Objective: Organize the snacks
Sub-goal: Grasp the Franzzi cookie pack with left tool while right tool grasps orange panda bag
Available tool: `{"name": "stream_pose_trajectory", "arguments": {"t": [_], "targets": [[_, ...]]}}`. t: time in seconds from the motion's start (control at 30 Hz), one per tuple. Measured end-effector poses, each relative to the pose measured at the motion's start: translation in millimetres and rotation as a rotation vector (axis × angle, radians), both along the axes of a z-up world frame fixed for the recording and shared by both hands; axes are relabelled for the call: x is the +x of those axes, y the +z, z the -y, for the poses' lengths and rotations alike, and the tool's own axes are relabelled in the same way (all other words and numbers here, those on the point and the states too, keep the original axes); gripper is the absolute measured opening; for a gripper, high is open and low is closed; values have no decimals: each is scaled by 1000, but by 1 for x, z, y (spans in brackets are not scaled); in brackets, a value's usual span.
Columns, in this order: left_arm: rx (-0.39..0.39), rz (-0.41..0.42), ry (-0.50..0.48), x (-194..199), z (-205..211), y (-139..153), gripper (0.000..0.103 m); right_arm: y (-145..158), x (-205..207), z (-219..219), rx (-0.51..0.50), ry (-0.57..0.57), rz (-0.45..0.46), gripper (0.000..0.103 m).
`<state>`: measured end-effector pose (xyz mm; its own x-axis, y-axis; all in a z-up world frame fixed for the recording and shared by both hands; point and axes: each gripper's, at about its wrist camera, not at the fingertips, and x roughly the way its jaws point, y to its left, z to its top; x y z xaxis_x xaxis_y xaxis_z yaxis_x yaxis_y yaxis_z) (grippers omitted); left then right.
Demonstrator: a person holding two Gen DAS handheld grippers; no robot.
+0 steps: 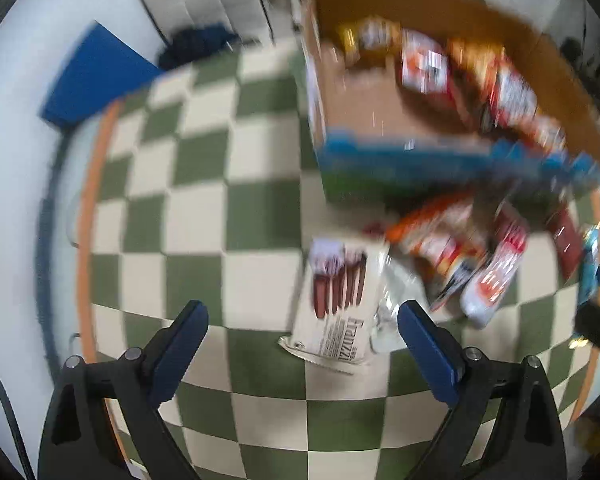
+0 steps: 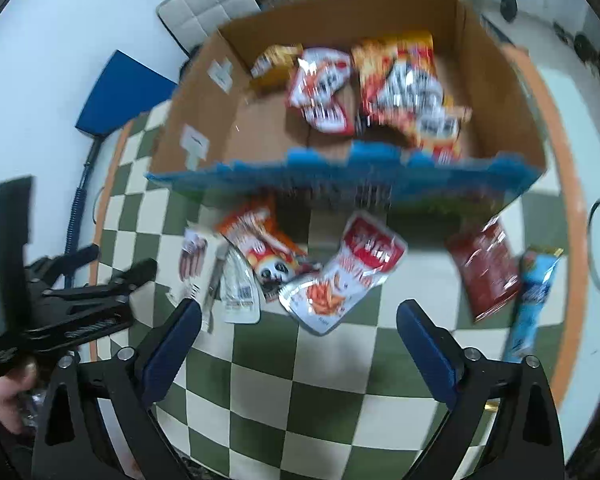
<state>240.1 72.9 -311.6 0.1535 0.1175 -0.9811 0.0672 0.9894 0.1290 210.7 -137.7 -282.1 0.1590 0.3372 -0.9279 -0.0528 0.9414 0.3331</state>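
Left gripper (image 1: 302,326): jaws spread wide and empty, pointed down at the counter (image 1: 204,216).
Right gripper (image 2: 298,326): likewise wide open, nothing held.
White wafer packet (image 1: 336,300): flat on the counter, between and just ahead of the left fingertips, long axis running away from the gripper.
Cardboard box (image 1: 320,92): beyond the packet, already holding several snack bags.
Nearer hand: the left is judged nearer; in the right view the wafer packet is seen far off to the left.
Loose snacks (image 2: 340,276): scattered in front of the box.
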Motion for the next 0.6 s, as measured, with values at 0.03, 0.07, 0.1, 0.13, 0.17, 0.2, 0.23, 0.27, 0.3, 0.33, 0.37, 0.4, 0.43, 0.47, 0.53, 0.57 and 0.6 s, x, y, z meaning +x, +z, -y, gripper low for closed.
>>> {"name": "stream_pose_trajectory", "arguments": {"t": [0.03, 0.07, 0.1, 0.13, 0.17, 0.2, 0.23, 0.27, 0.3, 0.33, 0.37, 0.4, 0.43, 0.47, 0.53, 0.57, 0.6], "targets": [[5, -26, -12, 1, 1, -15, 97, -9, 0, -1, -1, -2, -10, 98], [-9, -54, -27, 2, 2, -27, 97, -18, 1, -3, -6, 1, -17, 95], [-14, -78, -35, 2, 2, -38, 97, -24, 1, -4, -10, 4, -17, 92], [-12, -95, -46, 3, 4, -48, 97, -29, 3, -7, -13, 12, -15, 91], [-18, -120, -61, 4, 6, -58, 97, -33, 4, -11, -24, 29, -8, 91], [-14, -145, -65, 6, 6, -69, 97, -36, 5, -14, -37, 42, -2, 91], [-12, -154, -66, 8, 6, -74, 97, -38, 6, -19, -48, 60, 7, 90], [-21, -170, -68, 9, 6, -81, 97, -39, 8, -25, -55, 82, 15, 90], [-32, -174, -62, 9, 5, -84, 96, -40, 9, -30, -68, 99, 22, 89], [-66, -161, -42, 10, 1, -82, 93, -41, 10, -36, -88, 119, 30, 89], [-93, -164, -23, 10, -3, -80, 77, -41, 12, -42, -101, 138, 37, 89], [-107, -174, -4, 10, -6, -80, 58, -42, 13, -47, -110, 153, 42, 88], [-119, -188, 23, 10, -11, -81, 58, -43, 14, -52, -123, 166, 47, 88], [-126, -178, 56, 7, -17, -79, 58, -44, 16, -58, -133, 179, 52, 88], [-130, -175, 89, 2, -25, -78, 58, -47, 20, -68, -146, 197, 58, 88], [-130, -174, 108, -2, -29, -77, 58, -50, 22, -73, -155, 208, 60, 88], [-130, -174, 129, -6, -33, -77, 58, -52, 23, -79, -163, 218, 64, 87]]}}
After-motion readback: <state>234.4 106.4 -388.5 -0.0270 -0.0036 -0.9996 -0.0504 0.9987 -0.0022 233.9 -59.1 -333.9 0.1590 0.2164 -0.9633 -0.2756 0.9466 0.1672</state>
